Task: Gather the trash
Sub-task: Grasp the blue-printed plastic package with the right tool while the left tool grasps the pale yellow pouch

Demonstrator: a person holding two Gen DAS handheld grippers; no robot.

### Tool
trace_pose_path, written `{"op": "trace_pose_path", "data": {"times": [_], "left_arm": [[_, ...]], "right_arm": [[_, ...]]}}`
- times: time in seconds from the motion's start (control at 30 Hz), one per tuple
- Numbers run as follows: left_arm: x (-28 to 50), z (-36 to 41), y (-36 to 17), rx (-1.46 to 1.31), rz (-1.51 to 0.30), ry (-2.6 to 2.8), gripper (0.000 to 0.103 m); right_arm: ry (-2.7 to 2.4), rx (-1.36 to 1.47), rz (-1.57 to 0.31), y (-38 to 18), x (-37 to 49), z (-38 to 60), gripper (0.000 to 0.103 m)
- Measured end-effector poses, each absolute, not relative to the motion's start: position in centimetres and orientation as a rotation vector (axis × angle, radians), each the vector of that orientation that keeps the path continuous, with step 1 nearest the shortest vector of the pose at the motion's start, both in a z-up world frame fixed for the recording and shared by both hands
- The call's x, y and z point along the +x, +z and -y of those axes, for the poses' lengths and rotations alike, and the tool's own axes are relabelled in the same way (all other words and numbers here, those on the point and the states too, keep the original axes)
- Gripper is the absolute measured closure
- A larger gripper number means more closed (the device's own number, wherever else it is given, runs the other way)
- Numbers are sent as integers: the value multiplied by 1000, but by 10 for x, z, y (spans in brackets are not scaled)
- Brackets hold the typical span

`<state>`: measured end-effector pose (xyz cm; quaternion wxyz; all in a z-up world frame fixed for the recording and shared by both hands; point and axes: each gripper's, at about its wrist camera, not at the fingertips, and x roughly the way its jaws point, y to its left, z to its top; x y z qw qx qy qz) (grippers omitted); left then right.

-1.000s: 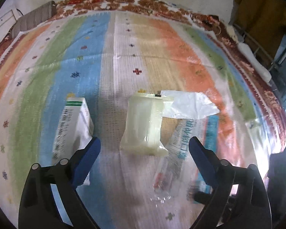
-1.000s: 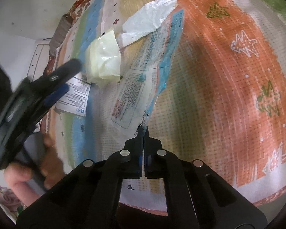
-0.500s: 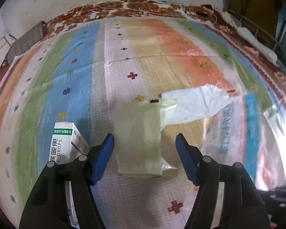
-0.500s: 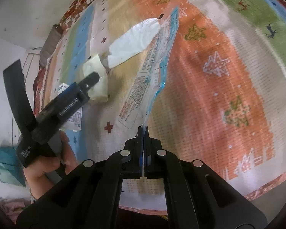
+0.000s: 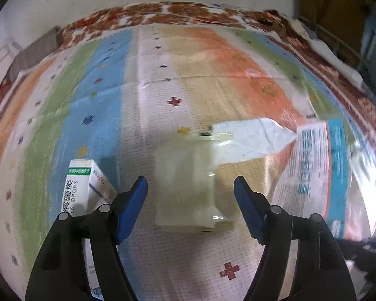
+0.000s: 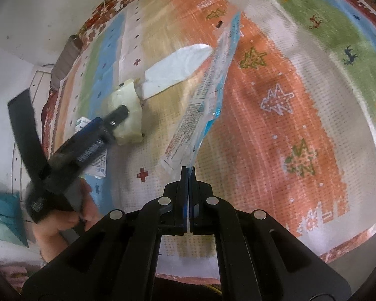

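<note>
A pale yellow plastic packet lies on the striped cloth, and my open left gripper straddles it just above. The packet also shows in the right wrist view, partly behind the left gripper. My right gripper is shut on the corner of a clear printed wrapper with a blue edge and lifts it off the cloth; the wrapper shows at the right in the left wrist view. A white plastic scrap lies beside the packet.
A white and green eye-drops box lies left of the left gripper. The striped cloth covers a table with a patterned border at the far edge. A grey object sits at the far left corner. The table's near edge is close to my right gripper.
My left gripper moved forward and down over the yellow packet, its fingers now on either side of it. My right gripper raised the printed wrapper higher off the cloth.
</note>
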<state>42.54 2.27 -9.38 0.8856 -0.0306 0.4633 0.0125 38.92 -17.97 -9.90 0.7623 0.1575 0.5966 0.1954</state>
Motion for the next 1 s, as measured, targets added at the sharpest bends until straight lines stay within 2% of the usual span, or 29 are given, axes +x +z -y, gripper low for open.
{"op": "trace_pose_path", "data": {"times": [0.23,0.57,0.8,0.83,0.87,0.9,0.93,1.0], "left_arm": [[428,-21,-101,7,-968,110,32],[421,-25,-85,-49,-886,68,32],[428,-20,-103,-65,-943,64,32],[430,-21,-107,-76,-958,68,34],[431,-23,-112,-90,-975,66,50],[431,-24,-113,-98,-984,61,61],[432,-25,-115,-110,-992,54,63],[430,-28,-112,-131,-982,45,73]], "right_arm": [[398,244,-1241,-86,389,179,103],[409,235,-1242,-87,390,179,103],[415,233,-1239,-86,389,178,103],[417,229,-1240,-87,388,177,103],[420,225,-1240,-87,388,177,103],[423,219,-1238,-86,388,176,103],[426,209,-1234,-85,388,175,103],[425,189,-1218,-81,388,175,103]]}}
